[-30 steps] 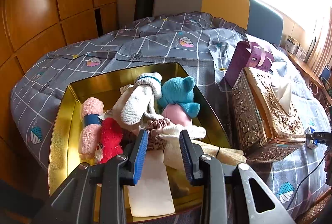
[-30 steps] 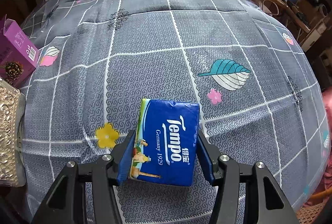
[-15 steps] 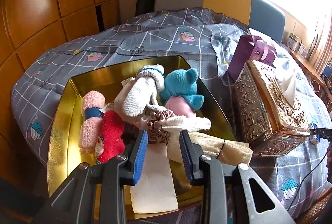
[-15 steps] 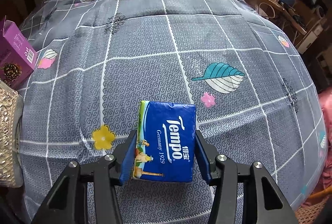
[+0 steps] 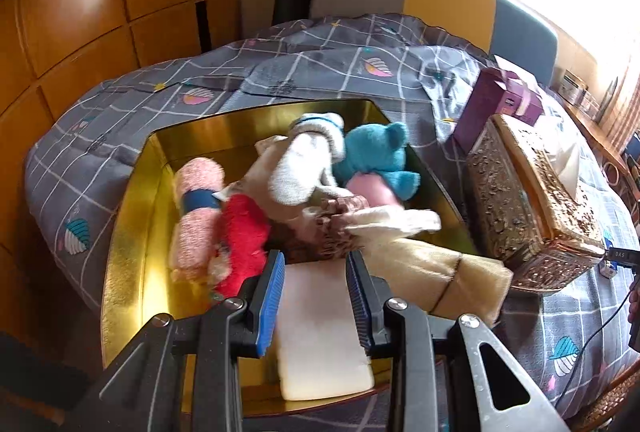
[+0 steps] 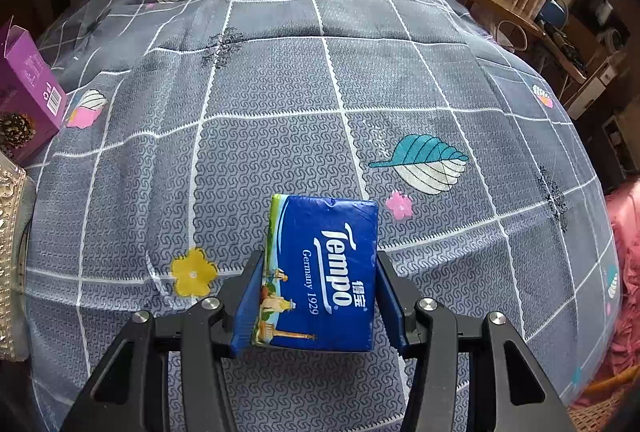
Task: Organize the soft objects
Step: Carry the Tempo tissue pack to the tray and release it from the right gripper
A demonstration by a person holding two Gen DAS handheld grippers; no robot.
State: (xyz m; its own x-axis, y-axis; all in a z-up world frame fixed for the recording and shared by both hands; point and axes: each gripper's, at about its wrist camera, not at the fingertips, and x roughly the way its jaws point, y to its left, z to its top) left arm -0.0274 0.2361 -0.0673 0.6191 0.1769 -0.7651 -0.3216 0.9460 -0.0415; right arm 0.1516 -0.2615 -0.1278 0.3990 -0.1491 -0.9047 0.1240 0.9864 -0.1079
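Since a second ago the gold tray (image 5: 132,232) of soft toys has slid slightly rightward in the left view. Left tool (image 5: 316,296) hangs partly open, empty, above a pale pad (image 5: 320,332) at the tray's near end. Right tool (image 6: 316,296) clamps a blue tissue pack (image 6: 320,272) over the bed (image 6: 280,111).
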